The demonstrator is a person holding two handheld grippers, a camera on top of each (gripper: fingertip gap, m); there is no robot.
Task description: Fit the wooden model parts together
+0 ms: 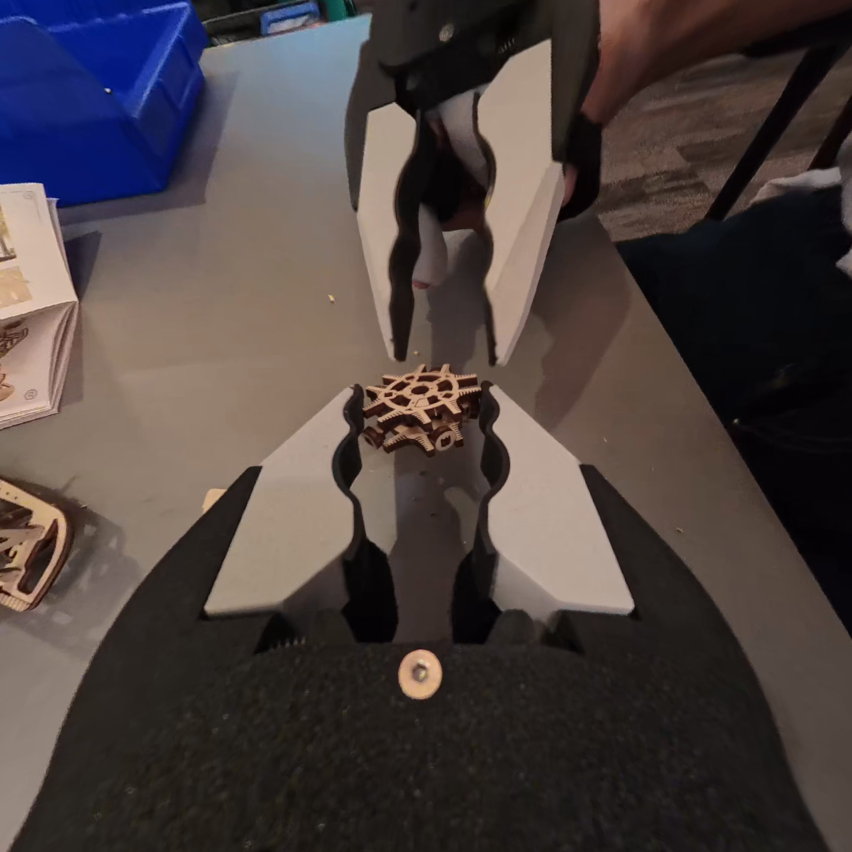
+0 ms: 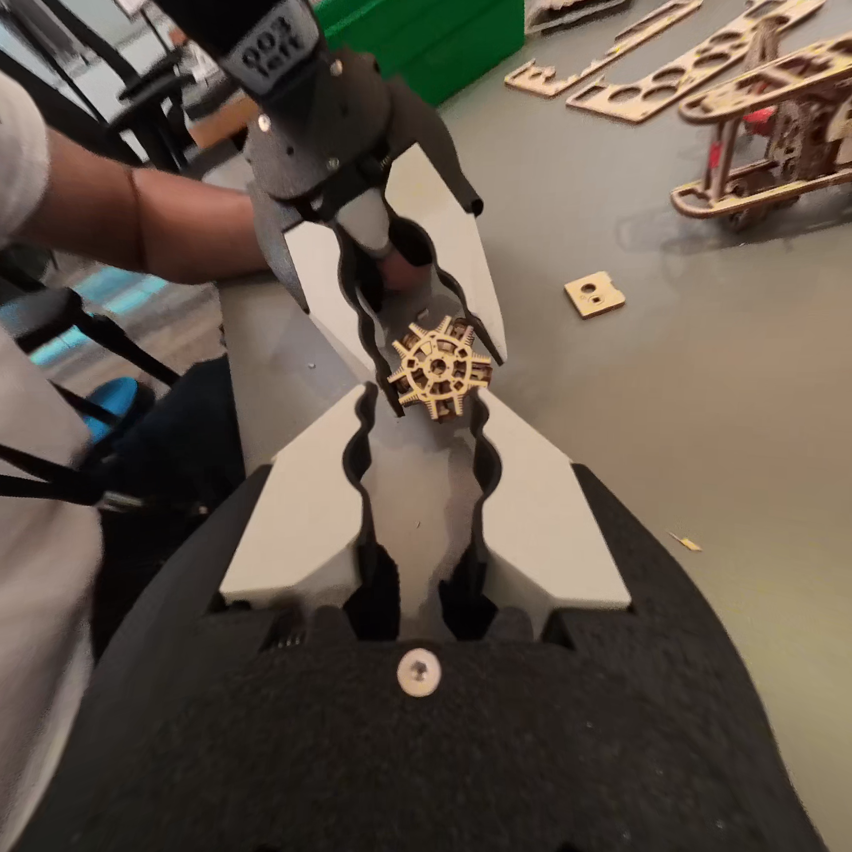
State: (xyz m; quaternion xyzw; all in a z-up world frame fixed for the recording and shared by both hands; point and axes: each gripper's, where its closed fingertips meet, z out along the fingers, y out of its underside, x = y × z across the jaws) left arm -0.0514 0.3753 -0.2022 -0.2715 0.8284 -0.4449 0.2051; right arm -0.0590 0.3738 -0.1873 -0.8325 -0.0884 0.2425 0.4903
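Note:
A round wooden spoked part (image 1: 417, 405), like a small radial engine with toothed arms, sits low over the grey table (image 1: 207, 346). My left gripper (image 1: 420, 392) has its two fingertips against the part's left and right sides and is shut on it. In the right wrist view the same part (image 2: 438, 369) faces the camera between the left gripper's fingertips (image 2: 448, 385). My right gripper (image 2: 425, 394) is open and empty, with its tips just short of the part. It comes in from the far side in the left wrist view (image 1: 446, 358).
A blue bin (image 1: 92, 92), a booklet (image 1: 27, 299) and a wooden frame piece (image 1: 27, 548) lie to the left. A green bin (image 2: 424, 41), cut-out wooden sheets (image 2: 645, 69), a partly built wooden model (image 2: 760, 138) and a small square plate (image 2: 594, 295) are on the table. The table edge (image 1: 682, 369) runs close by. The tips of both grippers are at nearly the same place. From the left gripper's tips to the small square plate (image 2: 594, 295) is close to 9 cm.

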